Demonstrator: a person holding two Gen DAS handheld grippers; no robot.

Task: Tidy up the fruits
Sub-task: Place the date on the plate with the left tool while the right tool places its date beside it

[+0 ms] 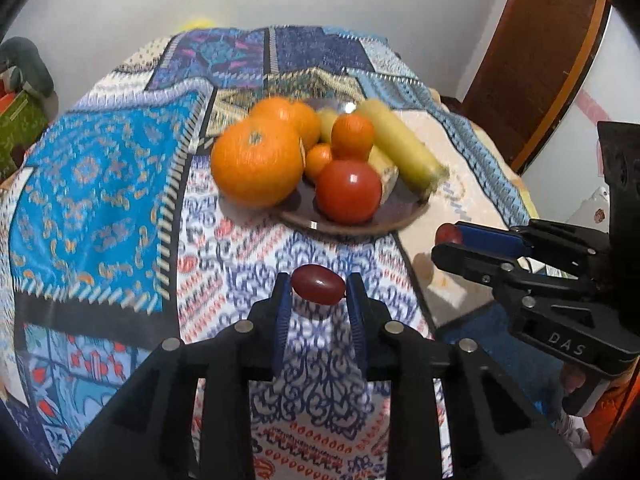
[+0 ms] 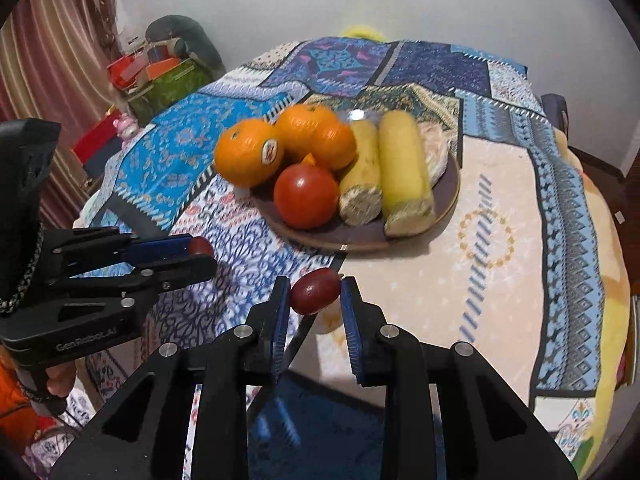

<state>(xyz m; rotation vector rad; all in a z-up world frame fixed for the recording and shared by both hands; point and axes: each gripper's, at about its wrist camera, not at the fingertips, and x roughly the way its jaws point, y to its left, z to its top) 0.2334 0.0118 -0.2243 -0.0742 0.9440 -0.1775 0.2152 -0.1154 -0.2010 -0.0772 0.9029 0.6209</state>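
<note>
Fruits crowd a dark round plate [image 1: 400, 222] on the desk [image 1: 100, 184], which wears a patchwork cloth of blue, white and beige prints. On the plate sit two large oranges [image 1: 256, 160], one with an oval sticker, some smaller orange fruits [image 1: 352, 136], a glossy red tomato [image 1: 348, 192] at the near rim, and two pale yellow corn cobs [image 2: 404, 168] lying side by side with their cut ends toward the cameras. Behind the desk are a white wall, a brown door [image 1: 536, 64], a striped curtain [image 2: 44, 48] and a heap of boxes and bags [image 2: 160, 72].

Nearer than the plate, above the cloth, the left gripper [image 1: 318, 290] has its jaws closed narrow on a dark red grape [image 1: 318, 290], oval and shiny, pinched between blue pads. Just beside it the right gripper [image 2: 316, 294] likewise clamps its own red grape [image 2: 316, 292]. Each gripper shows in the other's view, side on, a red fruit tip at its blue pads. Neither grape touches the plate; the tomato and the cob ends stand closest on the way to it
</note>
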